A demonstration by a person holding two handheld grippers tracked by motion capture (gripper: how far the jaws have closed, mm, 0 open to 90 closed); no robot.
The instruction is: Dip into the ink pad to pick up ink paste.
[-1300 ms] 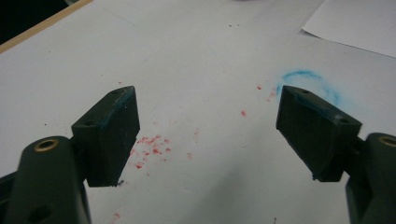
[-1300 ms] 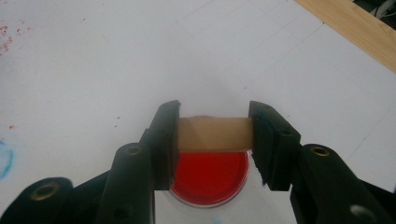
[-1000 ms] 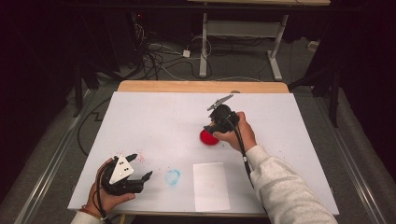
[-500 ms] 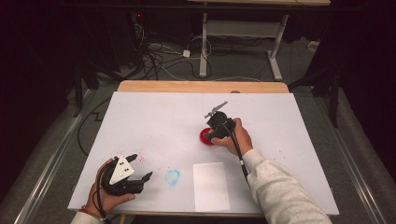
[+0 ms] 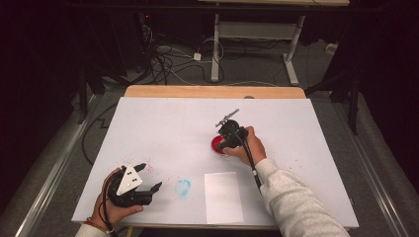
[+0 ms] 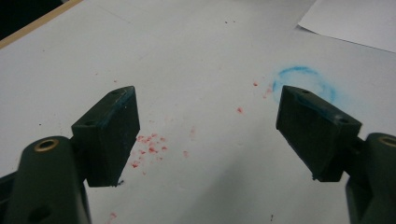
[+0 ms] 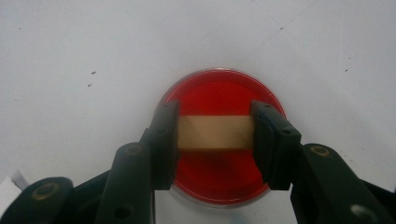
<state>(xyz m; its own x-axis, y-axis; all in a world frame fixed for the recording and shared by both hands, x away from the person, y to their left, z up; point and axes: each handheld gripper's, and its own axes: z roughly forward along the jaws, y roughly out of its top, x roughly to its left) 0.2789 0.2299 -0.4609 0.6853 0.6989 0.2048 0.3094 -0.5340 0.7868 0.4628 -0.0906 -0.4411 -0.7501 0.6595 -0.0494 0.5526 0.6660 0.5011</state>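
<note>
While my right gripper (image 7: 215, 135) hangs over the red dish (image 7: 223, 93), its two jaws are pinching a tan block (image 7: 215, 132) between them, one jaw on each short end. The block sits level across the middle of the dish, and I cannot tell whether it touches the red surface or hangs just above it. In the high view the red dish (image 5: 217, 144) lies a little right of the table's middle, with my right hand (image 5: 247, 146) wrapped around the right gripper (image 5: 229, 132) right over it, so most of the dish is covered.

Down at the near left corner, my left hand (image 5: 114, 201) holds the left gripper (image 5: 146, 177) low over the white table cover (image 5: 163, 123). Its jaws are spread wide with nothing between them, as the left gripper view (image 6: 208, 126) shows plainly, and there is blue smearing on the inner pads.

Between those spread jaws I see red specks (image 6: 149, 144) scattered on the cover, and past the right-hand jaw a faint blue ring stain (image 6: 303, 77). From above, that blue ring stain (image 5: 182, 187) lies just right of the left gripper, and a white sheet of paper (image 5: 223, 196) lies at the near edge, right of the stain and nearer than the dish.
</note>
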